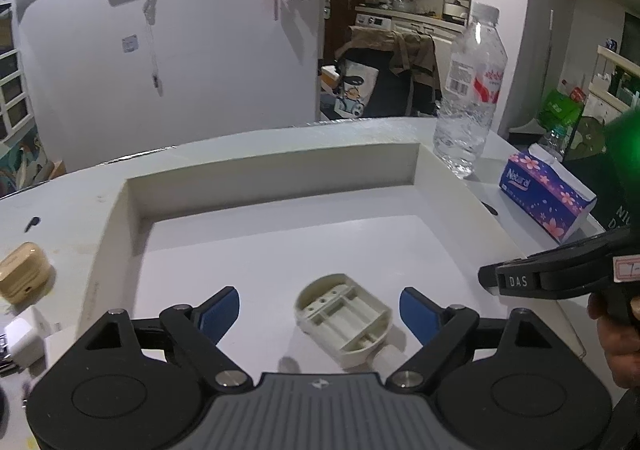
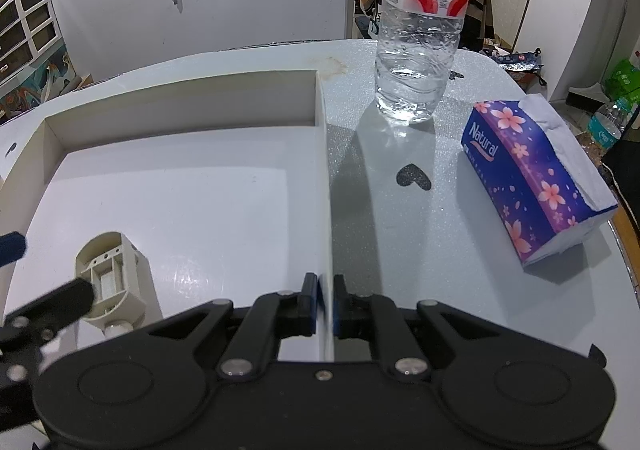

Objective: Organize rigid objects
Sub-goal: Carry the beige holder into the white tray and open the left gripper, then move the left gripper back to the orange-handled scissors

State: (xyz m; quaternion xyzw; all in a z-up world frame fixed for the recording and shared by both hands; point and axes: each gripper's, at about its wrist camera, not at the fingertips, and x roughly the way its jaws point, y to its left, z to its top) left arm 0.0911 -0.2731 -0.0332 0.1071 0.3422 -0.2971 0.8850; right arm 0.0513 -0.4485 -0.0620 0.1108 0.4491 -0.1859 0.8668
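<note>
The cream moulded-plastic housing [image 1: 343, 320] lies inside the shallow white cardboard tray [image 1: 280, 166], between the left gripper's [image 1: 320, 308] wide-spread, empty jaws. The right gripper [image 2: 326, 304] pinches the tray's thin side wall; a tug there could probably buckle it or slide the tray.

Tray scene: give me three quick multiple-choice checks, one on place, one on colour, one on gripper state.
1. Where does the cream plastic part lie?
A. inside the tray
B. beside the bottle
C. on the tissue pack

2. What colour is the tissue pack?
A. green
B. purple-blue with pink flowers
C. plain white

3. What is the right gripper doing?
A. open over the bottle
B. holding the part
C. shut on the tray's right wall

Answers: A, it rests on the tray floor; B, the wrapper shows it; C, the pads pinch the wall.
</note>
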